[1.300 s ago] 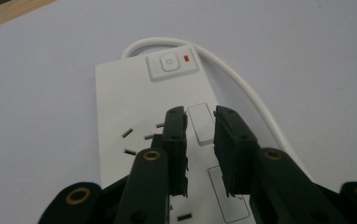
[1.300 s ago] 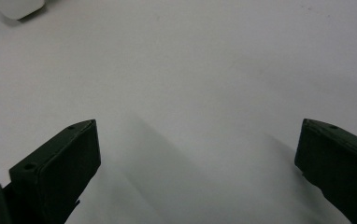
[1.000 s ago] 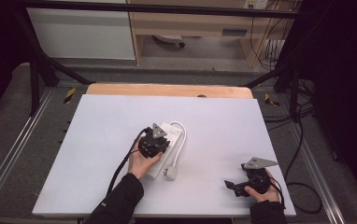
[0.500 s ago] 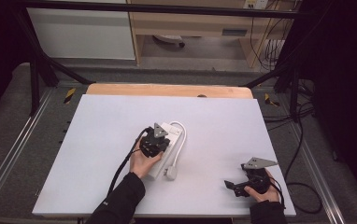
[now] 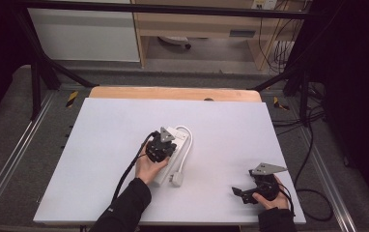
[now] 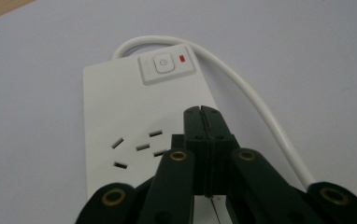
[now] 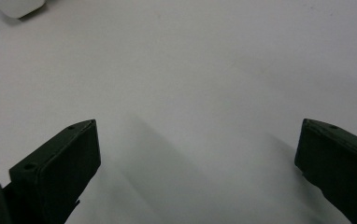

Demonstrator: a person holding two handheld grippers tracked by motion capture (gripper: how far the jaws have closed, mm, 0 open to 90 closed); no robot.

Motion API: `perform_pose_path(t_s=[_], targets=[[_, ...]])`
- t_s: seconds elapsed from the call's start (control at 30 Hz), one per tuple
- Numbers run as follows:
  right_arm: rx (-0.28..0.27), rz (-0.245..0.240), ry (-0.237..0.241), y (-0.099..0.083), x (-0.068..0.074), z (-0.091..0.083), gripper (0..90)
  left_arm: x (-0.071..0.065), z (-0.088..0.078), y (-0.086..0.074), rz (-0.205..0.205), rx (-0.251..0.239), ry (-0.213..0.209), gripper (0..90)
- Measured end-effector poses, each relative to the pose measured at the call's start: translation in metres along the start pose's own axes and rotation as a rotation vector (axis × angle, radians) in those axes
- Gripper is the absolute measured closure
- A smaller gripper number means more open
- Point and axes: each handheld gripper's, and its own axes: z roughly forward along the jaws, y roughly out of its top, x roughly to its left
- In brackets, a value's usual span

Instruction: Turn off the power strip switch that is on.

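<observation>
The left gripper (image 5: 165, 140) sits over the white power strip (image 5: 180, 137) near the middle of the table (image 5: 100, 145), its jaws pressed together with nothing between them; they have just been closing. In the left gripper view the closed tips (image 6: 203, 122) hover above the strip's face, just beyond a socket (image 6: 139, 148) and short of the switch (image 6: 163, 65) with its red light (image 6: 182, 59). The strip's cord (image 5: 189, 145) loops round its far end and runs back along its right side to the plug (image 5: 176, 178) lying on the table. The right gripper (image 5: 243, 192) rests near the table's front right corner, well apart from the strip, its jaws spread wide over bare table and holding nothing.
</observation>
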Motion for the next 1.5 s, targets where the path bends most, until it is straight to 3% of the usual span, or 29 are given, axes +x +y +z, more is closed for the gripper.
perform_pose_path(t_s=[1.5], targets=[[0.0,-0.001,0.0,0.0001,0.0,-0.0002,0.9,-0.0015,0.002,-0.0027,0.038,0.0,-0.01,89.6]])
